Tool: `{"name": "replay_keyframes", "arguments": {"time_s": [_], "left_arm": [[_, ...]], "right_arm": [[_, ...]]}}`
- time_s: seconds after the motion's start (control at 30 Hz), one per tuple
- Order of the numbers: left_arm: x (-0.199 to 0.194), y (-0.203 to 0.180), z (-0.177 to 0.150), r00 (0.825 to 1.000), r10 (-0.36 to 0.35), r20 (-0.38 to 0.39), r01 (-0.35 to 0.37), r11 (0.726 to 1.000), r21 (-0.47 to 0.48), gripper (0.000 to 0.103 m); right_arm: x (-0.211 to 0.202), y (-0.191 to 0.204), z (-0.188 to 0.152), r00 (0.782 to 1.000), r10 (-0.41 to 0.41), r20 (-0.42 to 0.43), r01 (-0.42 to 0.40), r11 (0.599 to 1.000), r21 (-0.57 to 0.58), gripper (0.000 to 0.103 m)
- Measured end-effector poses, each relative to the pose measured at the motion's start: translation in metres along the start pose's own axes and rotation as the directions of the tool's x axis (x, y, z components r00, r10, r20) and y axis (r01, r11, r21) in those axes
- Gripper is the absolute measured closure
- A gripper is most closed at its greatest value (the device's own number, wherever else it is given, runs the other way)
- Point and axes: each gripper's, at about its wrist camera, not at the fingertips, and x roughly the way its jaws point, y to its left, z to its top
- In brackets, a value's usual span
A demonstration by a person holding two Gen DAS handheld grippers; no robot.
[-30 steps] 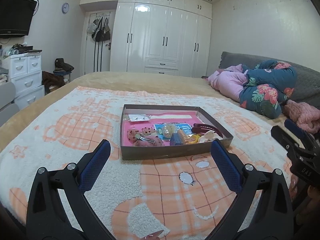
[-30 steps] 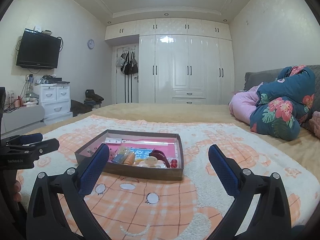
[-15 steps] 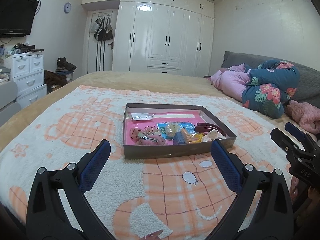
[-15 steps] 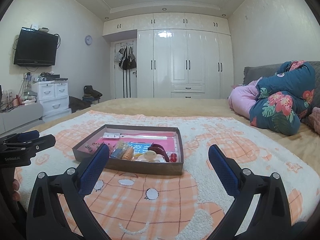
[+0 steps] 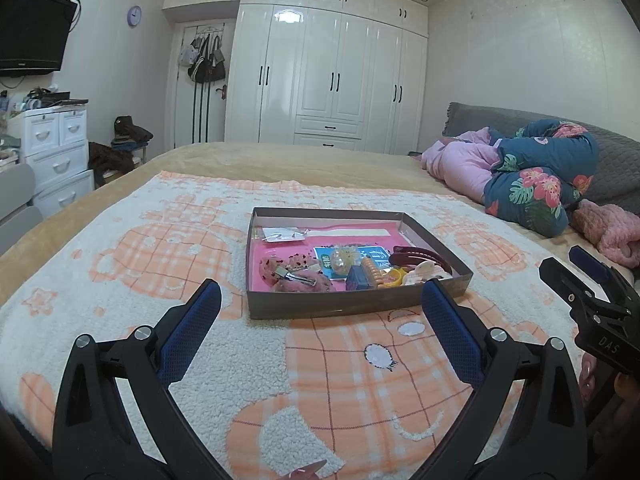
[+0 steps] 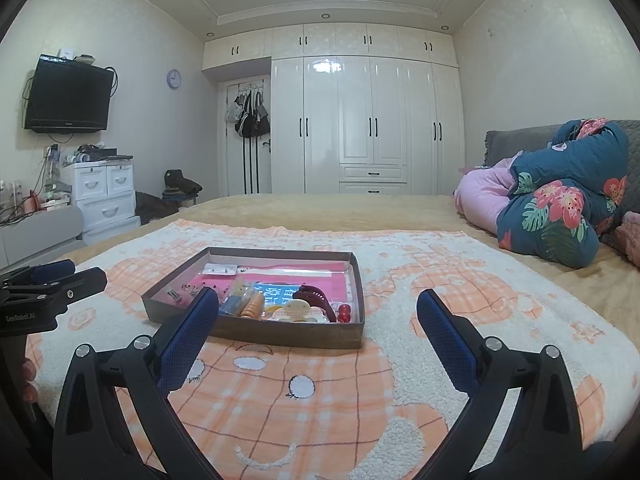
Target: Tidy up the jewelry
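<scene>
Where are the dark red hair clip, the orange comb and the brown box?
Dark red hair clip (image 5: 418, 255): left wrist view, curved spine.
Orange comb (image 6: 252, 307): right wrist view, ridged middle.
Brown box (image 6: 280, 334): right wrist view, near wall.

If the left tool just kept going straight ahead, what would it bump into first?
Most likely the near wall of the shallow box of hair clips, centred between the open left tool; only blanket lies before it, though depth is uncertain.

White wardrobe (image 6: 372, 124), wall TV (image 6: 68, 96), bed (image 6: 320, 208).

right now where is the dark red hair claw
In both wrist views the dark red hair claw lies inside the shallow box, toward its right near corner, beside the cream clip and orange comb.
</scene>
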Motion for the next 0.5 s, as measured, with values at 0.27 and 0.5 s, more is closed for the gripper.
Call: {"name": "replay_keyframes", "arguments": {"time_s": [0.27, 0.5], "left_arm": [[-0.0003, -0.0006, -0.0001, 1.0, 0.001, -0.001, -0.001, 1.0, 0.0, 0.011], [-0.0005, -0.0007, -0.0001, 1.0, 0.002, 0.001, -0.002, 1.0, 0.002, 0.011]], "right_arm": [[0.0006, 0.0007, -0.0002, 1.0, 0.0, -0.002, 0.0, 1.0, 0.0, 0.006], [0.001, 0.0008, -0.0003, 1.0, 0.0, -0.002, 0.0, 1.0, 0.0, 0.006]]}}
